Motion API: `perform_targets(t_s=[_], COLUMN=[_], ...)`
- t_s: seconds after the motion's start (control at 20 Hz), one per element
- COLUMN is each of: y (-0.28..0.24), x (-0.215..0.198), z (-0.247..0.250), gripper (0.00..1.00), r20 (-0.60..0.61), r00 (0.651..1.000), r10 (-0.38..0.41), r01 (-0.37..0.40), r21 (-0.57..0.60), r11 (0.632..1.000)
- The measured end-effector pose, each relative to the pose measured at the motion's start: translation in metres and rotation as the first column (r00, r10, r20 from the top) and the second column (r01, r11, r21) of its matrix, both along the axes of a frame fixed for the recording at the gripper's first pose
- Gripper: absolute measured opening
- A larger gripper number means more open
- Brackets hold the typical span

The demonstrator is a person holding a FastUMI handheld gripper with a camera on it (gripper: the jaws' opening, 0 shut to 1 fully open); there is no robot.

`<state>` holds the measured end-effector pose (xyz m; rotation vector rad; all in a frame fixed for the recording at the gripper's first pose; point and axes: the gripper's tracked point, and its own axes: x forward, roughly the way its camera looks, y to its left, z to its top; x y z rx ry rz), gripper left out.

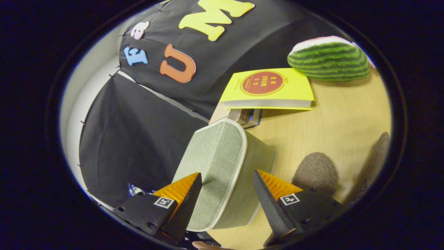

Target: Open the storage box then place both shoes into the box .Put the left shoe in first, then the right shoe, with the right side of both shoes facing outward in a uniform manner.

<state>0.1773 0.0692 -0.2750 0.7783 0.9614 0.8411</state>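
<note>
gripper view | jaws wide apart, holding nothing | 1 storage box [222, 166] between them | 2 shoes [315, 172], blurry

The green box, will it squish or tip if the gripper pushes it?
The box looks like woven cloth with soft rounded edges, so it probably gives a little. It seems light, so a push may slide it on the smooth table. The open gripper straddles its edge.

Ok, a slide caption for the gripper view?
Open claw straddling the closed green storage box, two brown shoes waiting on the wooden table.
</note>
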Motion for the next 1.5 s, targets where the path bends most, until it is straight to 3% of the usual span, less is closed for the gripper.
perform_targets(t_s=[0.4, 0.55, 0.95, 1.1, 1.3, 1.5], y=[0.021, 0.019, 0.001, 0.006, 0.021, 0.023], x=[-0.006, -0.002, -0.003, -0.008, -0.025, -0.024], z=[0.008, 0.004, 0.017, 0.044, 0.054, 0.058], gripper=[0.94, 0.9, 0.4, 0.35, 0.25, 0.12], r20=[-0.101, -0.14, -0.116, -0.075, -0.034, -0.006], r00=[0.994, 0.99, 0.993, 0.997, 0.998, 1.0], r10=[0.05, 0.028, -0.015, -0.012, 0.05, 0.019], r01=[-0.033, -0.003, 0.03, 0.023, -0.048, -0.019], r21=[0.157, 0.178, 0.13, 0.147, 0.054, -0.038], r11=[0.987, 0.984, 0.991, 0.989, 0.997, 0.999])
